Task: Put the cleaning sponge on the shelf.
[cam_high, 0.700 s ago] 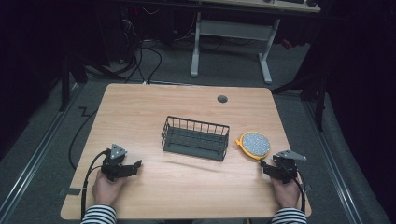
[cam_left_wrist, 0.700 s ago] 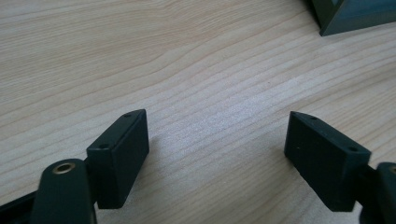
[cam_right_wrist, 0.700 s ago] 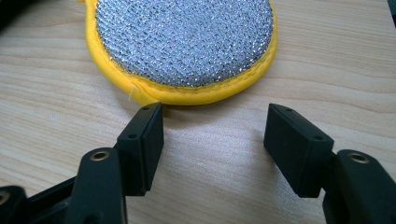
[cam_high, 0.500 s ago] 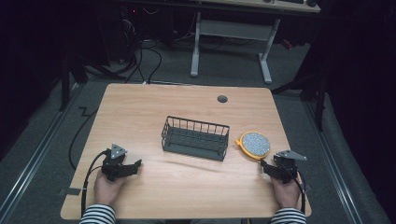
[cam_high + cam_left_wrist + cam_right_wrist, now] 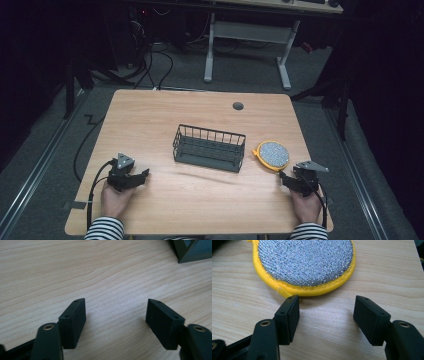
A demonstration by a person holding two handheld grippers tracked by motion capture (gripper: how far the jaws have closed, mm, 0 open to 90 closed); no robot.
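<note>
A round scouring pad point(image 5: 271, 154) with a yellow rim and a silver mesh face lies flat on the wooden table point(image 5: 200, 115), just right of a dark wire basket point(image 5: 209, 147). My right gripper point(image 5: 285, 178) rests at the table's front right, open, its jaws pointing at the pad point(image 5: 304, 262) from just short of its near edge point(image 5: 326, 308). My left gripper point(image 5: 142, 176) rests at the front left, open over bare wood point(image 5: 115, 311), with a corner of the basket point(image 5: 192, 250) far ahead to its right.
A small dark grommet point(image 5: 238, 106) sits near the table's far edge. Cables trail from both grippers over the front edge. Beyond the table stand a white desk frame point(image 5: 247, 35) and dark floor with cables.
</note>
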